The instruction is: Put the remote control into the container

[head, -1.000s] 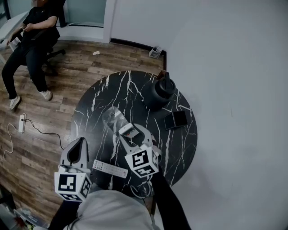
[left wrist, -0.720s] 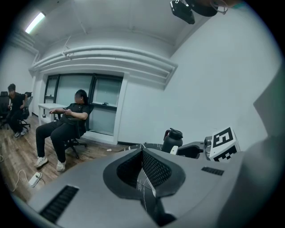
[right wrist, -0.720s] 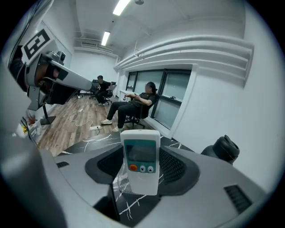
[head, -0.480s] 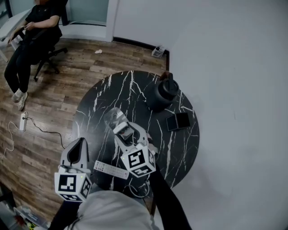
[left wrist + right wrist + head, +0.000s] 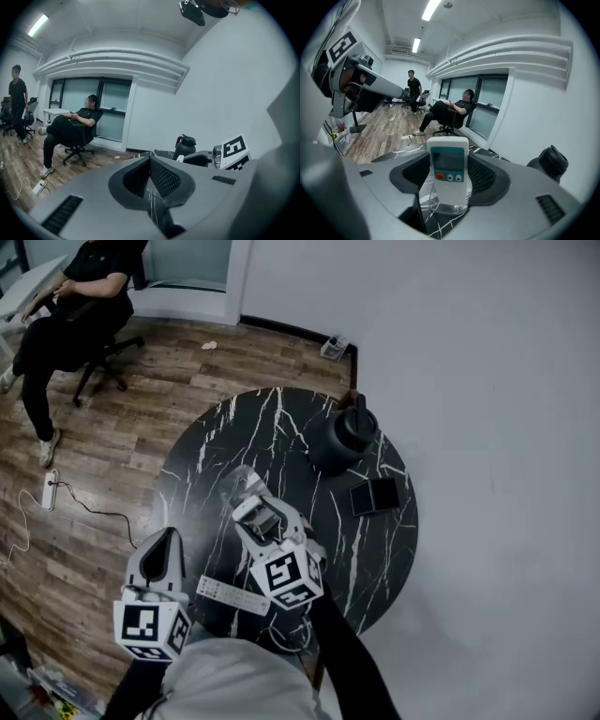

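- The right gripper point(image 5: 447, 174) is pinching the remote control point(image 5: 448, 161) across its width; its jaws are standing wide apart, one pad pressing on each long side.
- The remote control is standing upright between those jaws, with its screen and its row of buttons facing the right gripper view's camera.
- Its lower end is sitting at the mouth of the clear container point(image 5: 446, 208), which is showing just beneath it. Whether that end is resting on the container's bottom cannot be told.
- In the head view the right gripper point(image 5: 255, 512) is hanging over the near middle of the black marble table point(image 5: 281, 427). The remote control point(image 5: 263, 518) is showing pale between its jaws, and the clear container point(image 5: 242, 482) is lying right at the jaw tips, on the far side.
- The left gripper point(image 5: 150, 173) is holding its jaws pressed together with nothing between them.
- In the head view the left gripper point(image 5: 171, 535) is hovering at the table's near-left edge, well apart from the container.
- A slim white remote point(image 5: 231, 594) is lying flat on the table between the two grippers' marker cubes.
- A black jug point(image 5: 345, 435) is standing at the table's far side, and a flat black square case point(image 5: 375, 495) is lying near it, towards the right edge.
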A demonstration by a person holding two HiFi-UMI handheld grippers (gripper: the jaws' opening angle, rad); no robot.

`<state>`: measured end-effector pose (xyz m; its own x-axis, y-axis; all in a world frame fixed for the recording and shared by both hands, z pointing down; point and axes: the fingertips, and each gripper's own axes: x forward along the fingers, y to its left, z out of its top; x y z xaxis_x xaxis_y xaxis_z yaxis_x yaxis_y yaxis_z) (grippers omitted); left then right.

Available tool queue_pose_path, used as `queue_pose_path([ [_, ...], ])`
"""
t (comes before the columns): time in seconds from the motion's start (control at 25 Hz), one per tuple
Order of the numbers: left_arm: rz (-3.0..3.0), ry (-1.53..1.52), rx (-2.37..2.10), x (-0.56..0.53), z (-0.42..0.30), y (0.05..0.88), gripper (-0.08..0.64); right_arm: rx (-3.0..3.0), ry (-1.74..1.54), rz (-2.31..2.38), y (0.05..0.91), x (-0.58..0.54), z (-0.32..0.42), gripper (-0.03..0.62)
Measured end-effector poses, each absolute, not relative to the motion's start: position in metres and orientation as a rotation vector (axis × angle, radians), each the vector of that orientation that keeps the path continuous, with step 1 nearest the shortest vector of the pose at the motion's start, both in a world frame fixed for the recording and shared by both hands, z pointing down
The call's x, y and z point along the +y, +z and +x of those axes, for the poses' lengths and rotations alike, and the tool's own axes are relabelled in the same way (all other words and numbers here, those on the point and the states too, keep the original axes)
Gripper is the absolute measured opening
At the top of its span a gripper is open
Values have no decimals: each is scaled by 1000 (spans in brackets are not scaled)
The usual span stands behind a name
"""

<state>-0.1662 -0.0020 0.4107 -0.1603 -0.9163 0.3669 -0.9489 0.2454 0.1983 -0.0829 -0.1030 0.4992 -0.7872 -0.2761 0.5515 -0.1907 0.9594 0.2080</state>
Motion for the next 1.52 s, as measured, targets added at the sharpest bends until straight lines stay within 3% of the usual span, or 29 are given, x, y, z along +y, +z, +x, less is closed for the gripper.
queue_pose_path([
  [1.52, 1700, 83, -2119, 0, -169, 408, 9, -2416, -69, 335, 549, -101, -58, 259],
])
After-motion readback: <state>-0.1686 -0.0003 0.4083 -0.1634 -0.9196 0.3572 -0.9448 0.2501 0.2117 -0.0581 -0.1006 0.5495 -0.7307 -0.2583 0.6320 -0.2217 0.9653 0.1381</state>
